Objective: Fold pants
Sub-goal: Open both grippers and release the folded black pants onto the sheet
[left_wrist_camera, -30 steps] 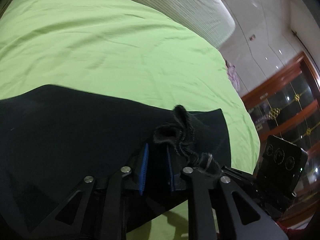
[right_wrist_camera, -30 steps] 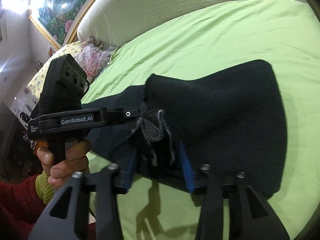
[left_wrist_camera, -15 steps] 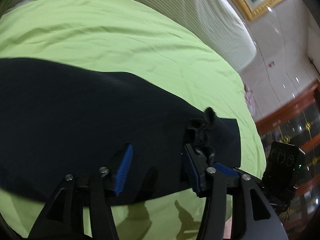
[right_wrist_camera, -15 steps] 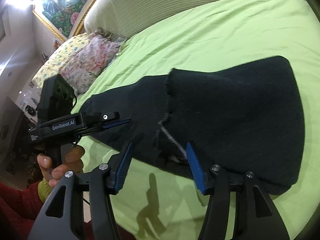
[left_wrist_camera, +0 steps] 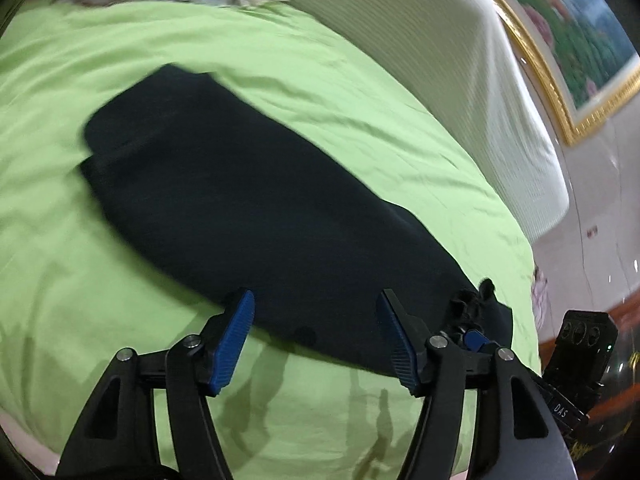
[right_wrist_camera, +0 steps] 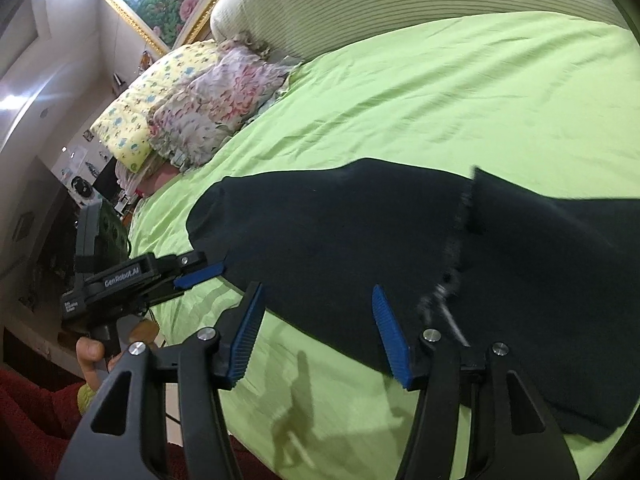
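Your black knit pants (left_wrist_camera: 256,200) lie flat on the wrinkled green bed sheet (left_wrist_camera: 360,92), long axis near-right to far-left. Left claw (left_wrist_camera: 316,336) is opening, empty; right claw (right_wrist_camera: 316,336) stands wide, empty.

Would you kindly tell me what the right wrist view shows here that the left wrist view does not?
Only the right wrist view shows the yellow patterned pillow, a hand gripping the left claw's handle, and the pants' frayed hem. Only the left wrist view shows the pants' rounded far end. Both share the black pants flat on the green sheet, the striped headboard, the floral pillow and a gold-framed painting.
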